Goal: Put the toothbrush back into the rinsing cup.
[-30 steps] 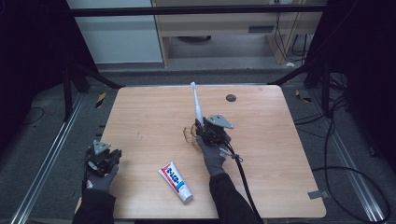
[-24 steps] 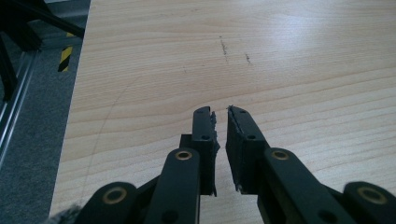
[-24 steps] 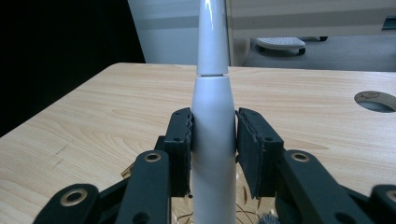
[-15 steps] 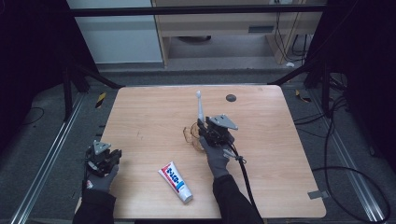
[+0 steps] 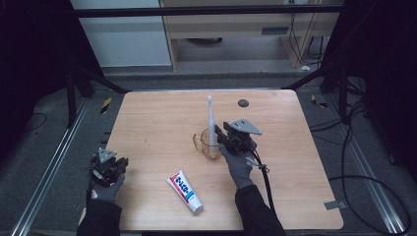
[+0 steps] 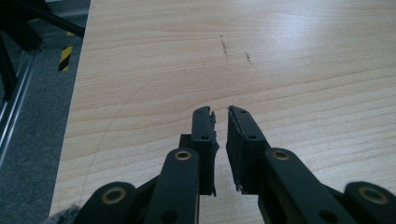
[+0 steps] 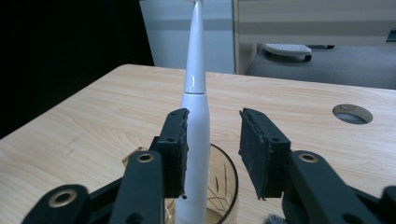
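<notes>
1. Wooden table (image 5: 162, 123) stands on a grey floor with dark frames around it, seen from the high view. On it I count one clear cup (image 5: 207, 144), one white electric toothbrush (image 5: 212, 123) standing upright in the cup, and one toothpaste tube (image 5: 186, 191) lying near the front edge. Two gloved hands hold two grippers: the left gripper (image 5: 106, 163) is at the left edge of the table, well apart from the cup, and the right gripper (image 5: 231, 138) is just beside the cup.

2. Left gripper view shows the left gripper (image 6: 221, 122) above bare wood, with only a narrow gap between its jaws and nothing in it.

3. Right gripper view shows what the high view cannot: the right gripper (image 7: 214, 116) has a clear gap, its jaws have just been closing a little, and the toothbrush (image 7: 196, 116) stands between them against the left pad, while the other pad stays clear. The cup (image 7: 219, 182) is below.
</notes>
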`<state>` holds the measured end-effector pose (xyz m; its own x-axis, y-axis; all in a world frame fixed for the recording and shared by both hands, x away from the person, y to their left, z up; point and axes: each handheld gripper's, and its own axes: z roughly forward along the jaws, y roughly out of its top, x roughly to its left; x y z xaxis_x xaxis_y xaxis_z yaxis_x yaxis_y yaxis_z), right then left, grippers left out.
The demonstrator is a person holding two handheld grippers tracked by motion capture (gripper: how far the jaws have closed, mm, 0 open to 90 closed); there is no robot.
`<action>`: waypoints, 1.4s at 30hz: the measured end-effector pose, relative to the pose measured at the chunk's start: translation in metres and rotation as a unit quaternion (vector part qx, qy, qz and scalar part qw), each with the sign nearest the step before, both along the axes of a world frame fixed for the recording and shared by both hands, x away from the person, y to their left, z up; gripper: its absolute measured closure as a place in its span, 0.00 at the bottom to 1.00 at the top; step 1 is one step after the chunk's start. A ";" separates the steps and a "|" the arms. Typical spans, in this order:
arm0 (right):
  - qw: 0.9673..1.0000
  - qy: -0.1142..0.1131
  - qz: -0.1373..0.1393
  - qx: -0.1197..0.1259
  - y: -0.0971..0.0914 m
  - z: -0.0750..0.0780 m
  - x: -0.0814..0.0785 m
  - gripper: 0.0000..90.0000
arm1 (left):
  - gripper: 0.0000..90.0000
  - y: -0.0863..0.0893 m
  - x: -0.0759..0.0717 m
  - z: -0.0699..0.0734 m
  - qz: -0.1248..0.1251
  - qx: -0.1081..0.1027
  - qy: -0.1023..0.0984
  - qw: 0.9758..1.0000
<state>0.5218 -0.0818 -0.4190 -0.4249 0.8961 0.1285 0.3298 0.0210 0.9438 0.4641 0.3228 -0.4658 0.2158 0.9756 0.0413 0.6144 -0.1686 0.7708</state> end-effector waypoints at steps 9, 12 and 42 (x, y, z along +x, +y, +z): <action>1.000 0.013 0.014 -0.018 -0.003 0.001 0.000 0.83 | 0.89 0.000 0.000 0.000 -0.001 0.000 0.001 1.000; 0.999 0.024 0.032 -0.028 -0.002 0.002 -0.003 0.87 | 0.89 -0.001 0.000 0.000 -0.002 0.000 0.001 1.000; 0.988 0.075 0.120 -0.068 -0.016 -0.005 -0.044 1.00 | 1.00 -0.010 -0.005 0.002 -0.029 0.002 0.014 0.999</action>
